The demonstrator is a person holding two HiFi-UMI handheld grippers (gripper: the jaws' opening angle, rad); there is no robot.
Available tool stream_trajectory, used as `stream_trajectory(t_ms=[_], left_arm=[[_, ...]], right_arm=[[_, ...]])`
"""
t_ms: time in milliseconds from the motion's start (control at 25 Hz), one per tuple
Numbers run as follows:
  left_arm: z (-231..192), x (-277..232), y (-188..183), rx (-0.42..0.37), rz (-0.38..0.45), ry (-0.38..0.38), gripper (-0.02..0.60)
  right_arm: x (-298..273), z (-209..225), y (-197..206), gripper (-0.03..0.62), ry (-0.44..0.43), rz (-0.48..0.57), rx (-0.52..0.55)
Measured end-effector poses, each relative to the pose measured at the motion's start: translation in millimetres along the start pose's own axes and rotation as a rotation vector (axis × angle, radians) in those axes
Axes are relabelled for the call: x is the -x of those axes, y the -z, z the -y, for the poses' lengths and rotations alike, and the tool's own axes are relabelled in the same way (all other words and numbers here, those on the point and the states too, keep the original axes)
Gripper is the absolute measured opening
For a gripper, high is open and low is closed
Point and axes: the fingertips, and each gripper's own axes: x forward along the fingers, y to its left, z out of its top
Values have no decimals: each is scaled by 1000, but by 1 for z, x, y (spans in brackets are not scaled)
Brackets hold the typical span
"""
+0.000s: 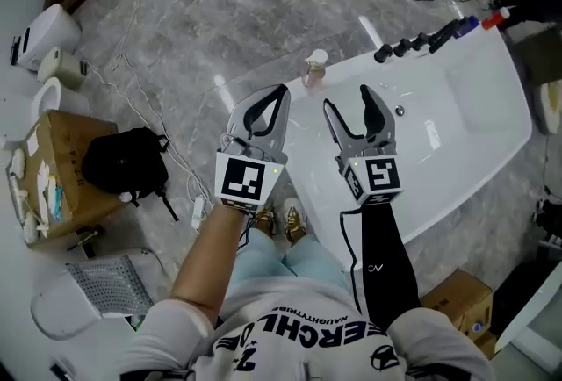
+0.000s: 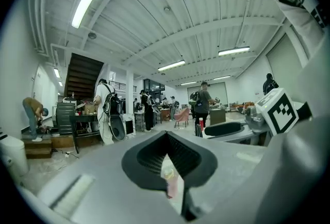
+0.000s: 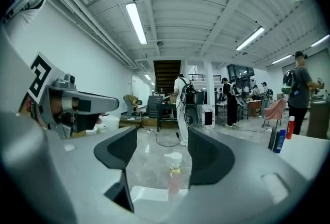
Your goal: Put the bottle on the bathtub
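A small pink pump bottle [image 1: 314, 70] stands upright on the near-left corner of the white bathtub [image 1: 474, 138]. Both grippers hang above the tub's left end, short of the bottle and not touching it. My left gripper [image 1: 283, 91] is shut with nothing held; in its own view the bottle [image 2: 170, 180] shows through the slit under the closed tips [image 2: 166, 135]. My right gripper [image 1: 346, 98] is open and empty. Its view shows the bottle [image 3: 174, 176] on the tub corner [image 3: 149, 196], beyond the gap of the gripper [image 3: 161, 138].
A black faucet set [image 1: 420, 42] and red and blue bottles [image 1: 488, 18] sit on the tub's far rim. On the floor to the left are a cardboard box [image 1: 66, 164], a black backpack [image 1: 123, 161], cables and a toilet [image 1: 46, 35]. Another box [image 1: 461, 300] is at lower right. People stand far off.
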Motion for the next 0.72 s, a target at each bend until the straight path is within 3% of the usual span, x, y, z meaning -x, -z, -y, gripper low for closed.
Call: stream_trajectory(t_ms=[200, 480, 520, 600, 720], left_arm=[[31, 25, -41, 14, -15, -22, 2], [48, 54, -72, -47, -7, -43, 2], [49, 56, -72, -50, -11, -48, 2], [49, 58, -72, -57, -17, -57, 2], [50, 57, -76, -75, -13, -65, 2]], right_arm=[[56, -14, -50, 333, -1, 13, -18], [91, -20, -88, 324, -53, 74, 24], [94, -17, -91, 303, -42, 76, 29], [99, -11, -97, 42, -14, 78, 41], [100, -5, -103, 31, -14, 93, 47]])
